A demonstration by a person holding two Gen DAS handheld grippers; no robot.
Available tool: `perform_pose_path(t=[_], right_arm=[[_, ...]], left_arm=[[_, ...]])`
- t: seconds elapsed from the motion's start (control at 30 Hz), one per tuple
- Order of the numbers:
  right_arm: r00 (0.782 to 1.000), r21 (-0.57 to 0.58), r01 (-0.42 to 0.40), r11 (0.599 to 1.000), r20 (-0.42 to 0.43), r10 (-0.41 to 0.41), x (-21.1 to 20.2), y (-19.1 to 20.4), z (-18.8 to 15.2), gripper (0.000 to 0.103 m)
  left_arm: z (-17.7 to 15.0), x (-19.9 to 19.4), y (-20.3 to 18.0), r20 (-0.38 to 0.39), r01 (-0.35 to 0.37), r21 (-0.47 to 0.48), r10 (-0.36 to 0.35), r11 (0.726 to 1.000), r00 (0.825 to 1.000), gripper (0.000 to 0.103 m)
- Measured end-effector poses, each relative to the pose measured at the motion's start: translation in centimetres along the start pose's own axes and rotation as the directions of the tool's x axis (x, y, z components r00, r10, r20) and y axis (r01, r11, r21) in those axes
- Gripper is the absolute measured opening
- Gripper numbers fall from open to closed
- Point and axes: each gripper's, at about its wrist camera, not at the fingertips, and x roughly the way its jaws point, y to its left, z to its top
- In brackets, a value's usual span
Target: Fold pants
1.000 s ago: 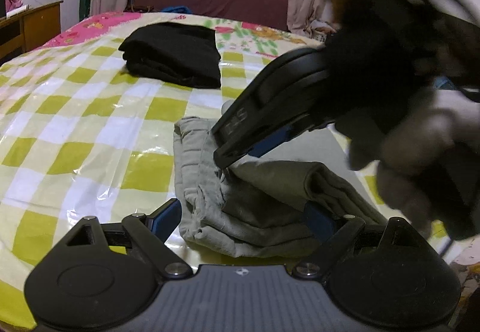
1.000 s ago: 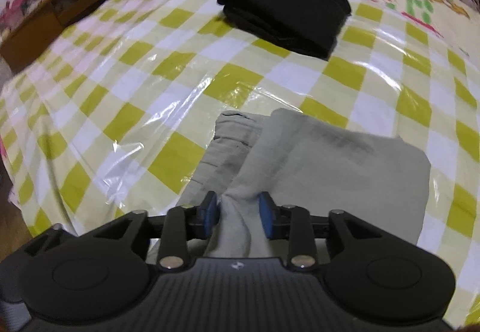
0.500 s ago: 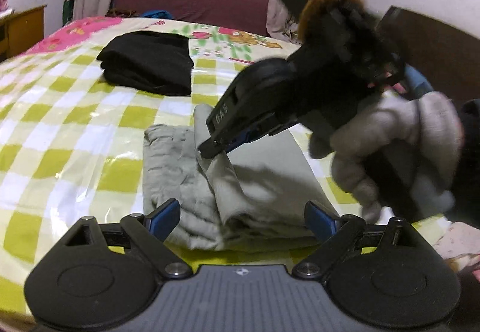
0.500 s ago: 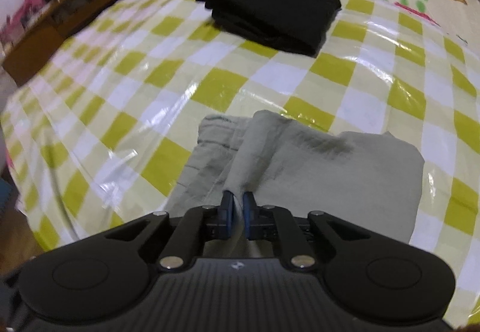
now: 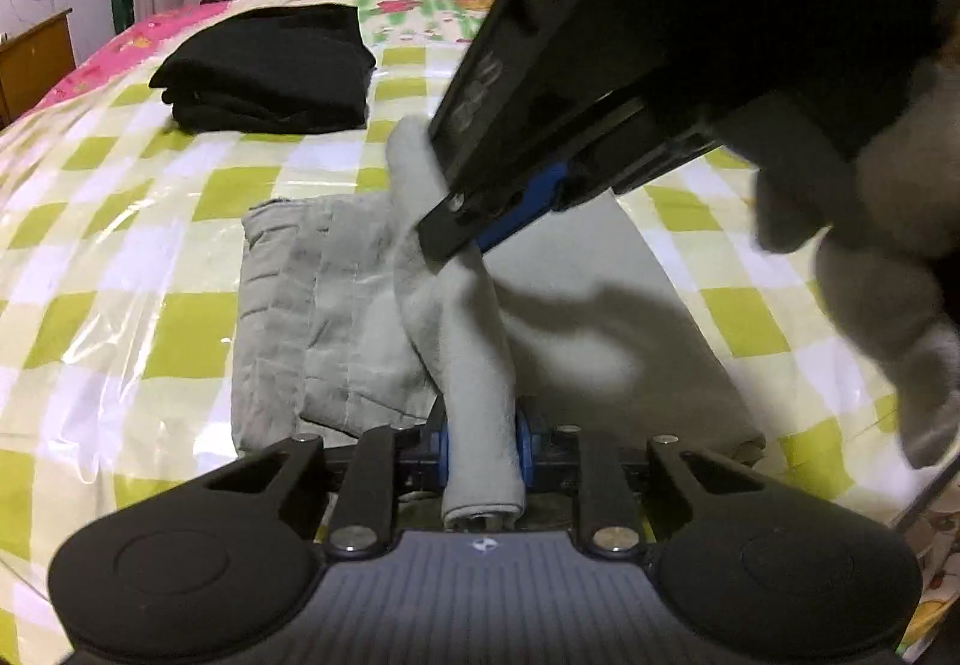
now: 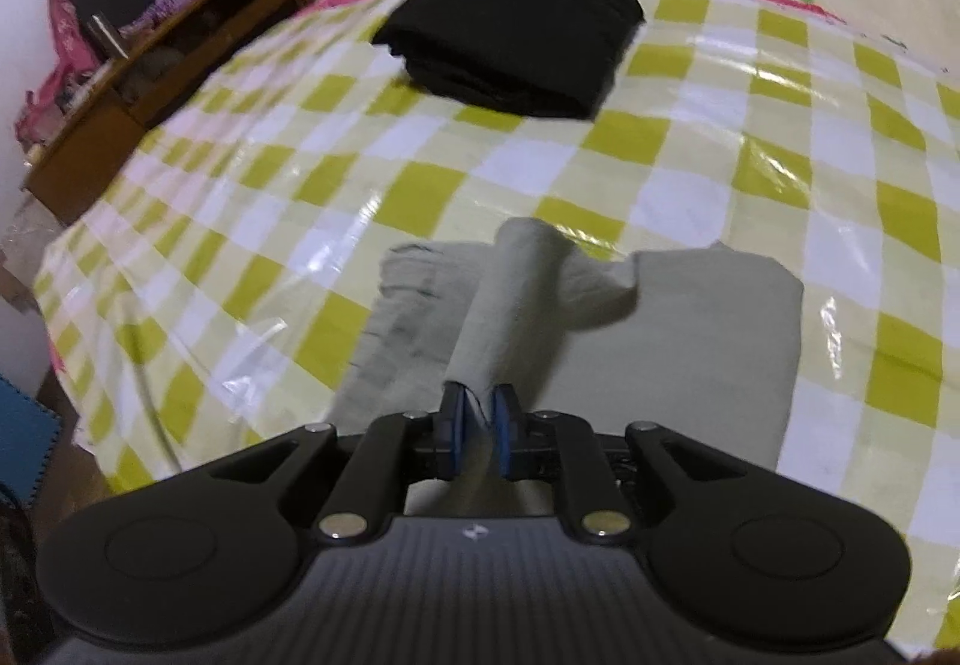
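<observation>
My left tool (image 5: 480,440) has just closed on the raised fold of the grey pants (image 5: 336,317); my right tool (image 6: 478,421) grips it at twelve o'clock. Both ends secured on the bed (image 5: 120,257); the fold-over can proceed.

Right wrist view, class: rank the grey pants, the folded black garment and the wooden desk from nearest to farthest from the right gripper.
1. Grey fabric pants: between the right gripper jaws.
2. Folded black garment: farther up the bed, centre.
3. Brown wooden desk: beyond the bed's edge, far left.
</observation>
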Motion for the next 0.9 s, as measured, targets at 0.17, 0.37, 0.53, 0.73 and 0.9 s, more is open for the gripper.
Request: perform_pose_path(t=[0.17, 0.37, 0.53, 0.73, 0.9], right_arm=[[0.999, 0.019, 0.028, 0.999, -0.034, -0.027, 1.6, 0.4, 0.9, 0.039], [0.995, 0.014, 0.076, 0.997, -0.067, -0.074, 2.6, 1.3, 1.7, 0.040], [0.995, 0.009, 0.067, 0.998, -0.073, -0.066, 2.5, 1.1, 1.8, 0.005], [0.999, 0.023, -0.025, 0.999, 0.036, 0.024, -1.7, 2.9, 3.7, 0.005], [1.000, -0.038, -0.016, 0.999, 0.014, 0.017, 0.0, 5.7, 4.7, 0.005]], left_arm=[[-0.6, -0.5, -0.1, 0.024, 0.006, 0.015, -0.006, 1.000, 1.000, 0.035], [-0.7, -0.9, 0.5, 0.034, 0.027, 0.002, -0.027, 1.000, 0.999, 0.035], [-0.7, -1.8, 1.4, 0.064, 0.052, -0.035, -0.049, 0.998, 0.997, 0.030], [0.2, -4.9, 3.9, 0.174, 0.074, -0.119, -0.052, 0.990, 0.983, 0.028], [0.3, -5.6, 6.2, 0.176, 0.082, -0.191, -0.048, 0.978, 0.983, 0.028]])
